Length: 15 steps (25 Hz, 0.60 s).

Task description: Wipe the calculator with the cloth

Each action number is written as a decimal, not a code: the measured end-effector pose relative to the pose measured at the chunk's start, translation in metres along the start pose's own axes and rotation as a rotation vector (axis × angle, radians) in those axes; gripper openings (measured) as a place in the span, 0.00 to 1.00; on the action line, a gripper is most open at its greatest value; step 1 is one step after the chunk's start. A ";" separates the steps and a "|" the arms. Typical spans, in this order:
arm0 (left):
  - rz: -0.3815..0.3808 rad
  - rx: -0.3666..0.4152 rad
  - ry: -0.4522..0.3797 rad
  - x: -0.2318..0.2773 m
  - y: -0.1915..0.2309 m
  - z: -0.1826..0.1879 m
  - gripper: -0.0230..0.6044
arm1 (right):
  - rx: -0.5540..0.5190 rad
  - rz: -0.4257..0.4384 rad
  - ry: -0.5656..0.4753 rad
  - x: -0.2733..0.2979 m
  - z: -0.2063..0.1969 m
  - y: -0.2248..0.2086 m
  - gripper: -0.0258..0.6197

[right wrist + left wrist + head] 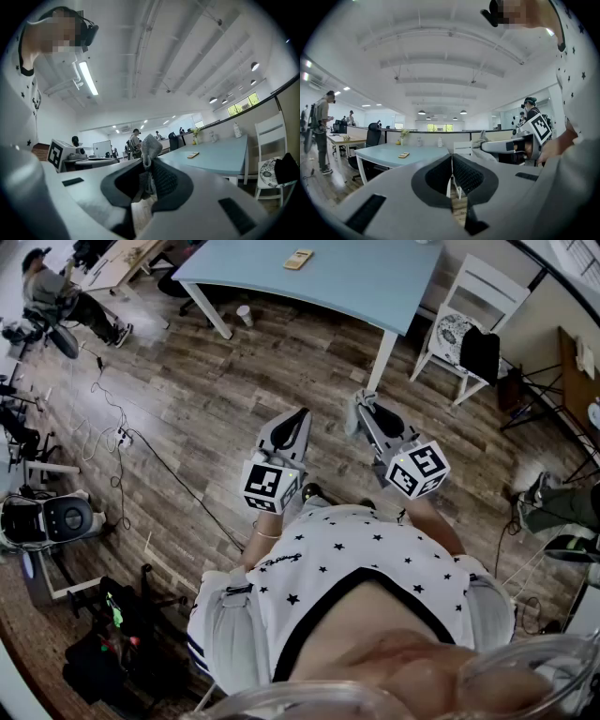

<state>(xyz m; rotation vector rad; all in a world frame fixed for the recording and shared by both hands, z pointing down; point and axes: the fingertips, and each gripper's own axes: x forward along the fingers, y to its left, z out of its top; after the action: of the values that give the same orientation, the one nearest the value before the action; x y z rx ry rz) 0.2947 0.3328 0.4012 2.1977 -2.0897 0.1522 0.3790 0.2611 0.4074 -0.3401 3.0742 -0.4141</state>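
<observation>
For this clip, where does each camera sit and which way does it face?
Head view: on the person's head, facing steeply down at the floor; shows left gripper, right gripper, starred shirt.
Left gripper view: on that gripper, along its shut jaws toward the table; right gripper at right.
Right gripper view: on that gripper, along jaws shut on the cloth, toward the table.
Shared: all show the calculator on the table.

Left hand-held gripper (300,418) closed; right hand-held gripper (150,176) tight on cloth (150,145)

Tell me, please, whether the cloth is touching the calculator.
Apart: head view shows the calculator on the table, the cloth far off in the right gripper.
</observation>
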 end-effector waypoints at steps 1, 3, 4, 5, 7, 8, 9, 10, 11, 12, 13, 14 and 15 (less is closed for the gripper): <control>0.002 0.001 -0.003 0.000 0.002 0.000 0.08 | -0.001 0.001 -0.001 0.002 0.000 0.000 0.10; 0.006 0.003 -0.008 0.000 0.005 0.001 0.09 | -0.004 0.003 -0.002 0.004 0.000 0.001 0.10; 0.007 0.002 -0.010 -0.001 0.006 0.000 0.09 | -0.006 0.004 -0.002 0.005 0.000 0.002 0.10; 0.008 0.000 -0.011 -0.002 0.007 0.000 0.09 | -0.007 0.004 -0.001 0.006 -0.001 0.002 0.10; 0.008 -0.003 -0.013 -0.004 0.008 -0.001 0.09 | -0.008 0.002 0.001 0.006 -0.002 0.004 0.10; 0.008 -0.004 -0.013 -0.004 0.008 -0.002 0.09 | -0.008 0.001 0.002 0.006 -0.003 0.004 0.10; 0.007 -0.006 -0.012 -0.005 0.009 -0.002 0.09 | -0.006 0.000 0.004 0.007 -0.003 0.005 0.10; 0.008 -0.008 -0.011 -0.007 0.010 -0.003 0.09 | -0.004 0.000 0.006 0.008 -0.004 0.007 0.10; 0.009 -0.011 -0.011 -0.008 0.011 -0.003 0.09 | -0.001 0.001 0.008 0.009 -0.005 0.008 0.10; 0.011 -0.013 -0.011 -0.010 0.013 -0.003 0.09 | 0.003 0.004 0.008 0.011 -0.006 0.010 0.10; 0.015 -0.016 -0.012 -0.011 0.016 -0.004 0.09 | 0.005 0.008 0.009 0.013 -0.007 0.012 0.10; 0.019 -0.018 -0.014 -0.013 0.018 -0.004 0.09 | 0.007 0.012 0.010 0.015 -0.007 0.013 0.10; 0.024 -0.020 -0.015 -0.014 0.020 -0.005 0.09 | 0.007 0.015 0.011 0.017 -0.008 0.015 0.10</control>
<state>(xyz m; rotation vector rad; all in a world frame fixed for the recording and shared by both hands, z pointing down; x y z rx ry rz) 0.2736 0.3466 0.4039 2.1699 -2.1165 0.1164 0.3590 0.2735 0.4110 -0.3154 3.0833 -0.4282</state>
